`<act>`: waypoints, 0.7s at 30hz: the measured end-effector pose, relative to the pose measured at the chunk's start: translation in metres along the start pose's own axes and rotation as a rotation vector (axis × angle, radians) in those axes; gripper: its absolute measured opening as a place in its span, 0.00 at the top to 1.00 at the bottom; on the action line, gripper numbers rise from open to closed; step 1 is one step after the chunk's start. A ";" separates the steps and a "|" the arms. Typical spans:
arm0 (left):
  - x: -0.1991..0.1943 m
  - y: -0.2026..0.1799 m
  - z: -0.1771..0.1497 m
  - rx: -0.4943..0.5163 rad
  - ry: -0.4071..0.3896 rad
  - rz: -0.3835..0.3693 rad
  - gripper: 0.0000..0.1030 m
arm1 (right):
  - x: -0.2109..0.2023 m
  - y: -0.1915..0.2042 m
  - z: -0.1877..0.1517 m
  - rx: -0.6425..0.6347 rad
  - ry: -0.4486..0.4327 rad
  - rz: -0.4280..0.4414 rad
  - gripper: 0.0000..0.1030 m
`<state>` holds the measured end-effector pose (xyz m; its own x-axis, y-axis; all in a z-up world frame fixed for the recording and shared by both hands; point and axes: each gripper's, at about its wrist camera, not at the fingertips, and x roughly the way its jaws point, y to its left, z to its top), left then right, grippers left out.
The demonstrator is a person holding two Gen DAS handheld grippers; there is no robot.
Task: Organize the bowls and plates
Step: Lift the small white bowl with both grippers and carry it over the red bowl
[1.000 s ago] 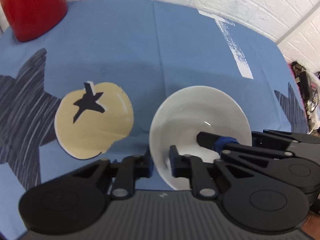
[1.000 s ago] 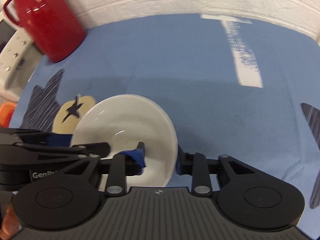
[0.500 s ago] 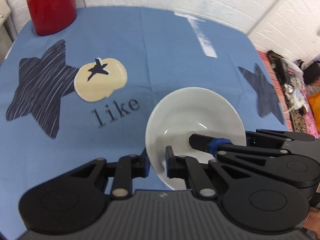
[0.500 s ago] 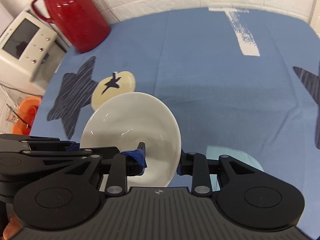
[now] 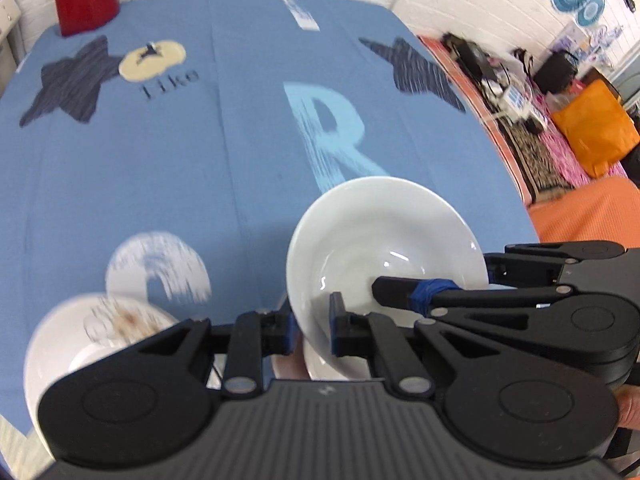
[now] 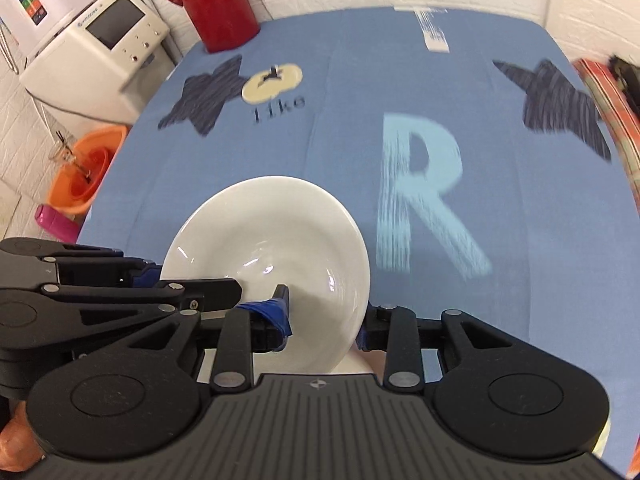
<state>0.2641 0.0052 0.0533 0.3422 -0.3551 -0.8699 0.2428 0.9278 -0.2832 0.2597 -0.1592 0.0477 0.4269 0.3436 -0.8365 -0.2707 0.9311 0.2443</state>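
Observation:
A white bowl (image 5: 384, 240) hangs above the blue tablecloth, held by both grippers. My left gripper (image 5: 314, 330) is shut on its left rim. My right gripper (image 6: 324, 320) is shut on its right rim; it shows in the left wrist view (image 5: 400, 286) with one finger inside the bowl. The bowl also shows in the right wrist view (image 6: 272, 248). A second white dish with brown marks (image 5: 100, 332) sits on the cloth at the lower left, blurred and partly hidden by my left gripper.
A red jug (image 6: 216, 4) stands at the table's far left corner. White appliances (image 6: 100, 52) and an orange basin (image 6: 86, 168) lie beyond the left edge. Clutter and an orange bag (image 5: 592, 128) lie past the right edge.
Both grippers have risen and drawn back toward the near edge with the bowl. The table's print looks smaller, and the second dish has come into view at the lower left.

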 end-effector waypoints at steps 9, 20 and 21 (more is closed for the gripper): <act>0.015 -0.013 -0.041 0.044 0.015 0.003 0.97 | 0.002 -0.006 -0.060 0.033 0.039 -0.018 0.83; 0.009 -0.020 -0.052 0.065 0.005 -0.005 0.96 | -0.003 -0.005 -0.075 0.042 0.038 -0.001 0.82; 0.010 -0.020 -0.052 0.067 0.001 -0.002 0.95 | -0.003 -0.006 -0.076 0.044 0.041 -0.004 0.82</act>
<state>0.2156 -0.0107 0.0294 0.3410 -0.3572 -0.8696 0.3040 0.9172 -0.2575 0.1941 -0.1748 0.0111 0.3922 0.3355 -0.8565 -0.2303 0.9373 0.2616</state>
